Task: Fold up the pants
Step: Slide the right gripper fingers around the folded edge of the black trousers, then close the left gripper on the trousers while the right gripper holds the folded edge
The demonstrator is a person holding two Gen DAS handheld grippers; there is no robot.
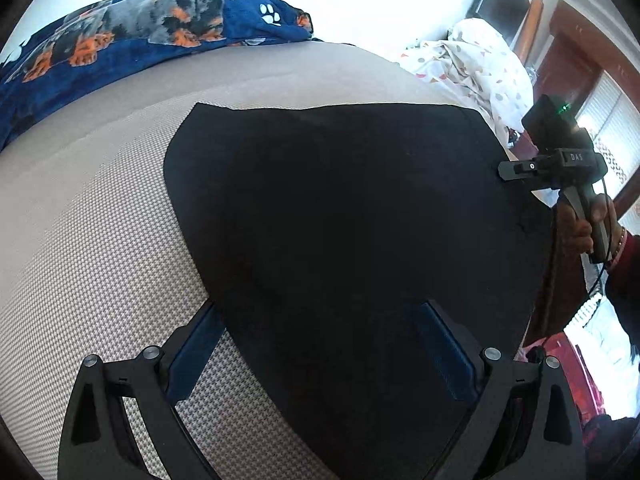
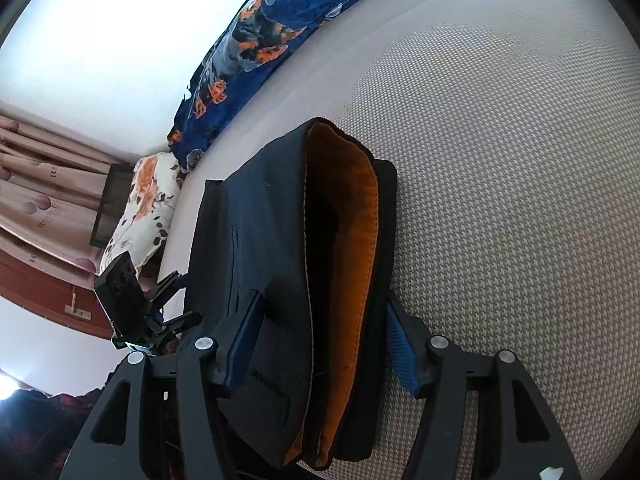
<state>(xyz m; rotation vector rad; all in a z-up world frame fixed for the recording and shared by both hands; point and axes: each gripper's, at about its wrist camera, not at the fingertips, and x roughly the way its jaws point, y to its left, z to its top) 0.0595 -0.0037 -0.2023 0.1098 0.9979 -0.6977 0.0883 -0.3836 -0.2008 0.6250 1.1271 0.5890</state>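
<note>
Pants [image 1: 340,220] flat on bed [image 1: 100,240], black, already folded into a stack; orange lining [image 2: 352,248] showing at waistband end in right view. Left tool [image 1: 316,344] wide open, hovering over near edge, gripping nothing. Right tool [image 2: 320,344] partly open, pads [image 2: 240,344] astride waistband end, not pressing. Judged: fold just laid down, release stage. Next move likely: lift both tools clear without dragging cloth, or close on the end for another fold.
</note>
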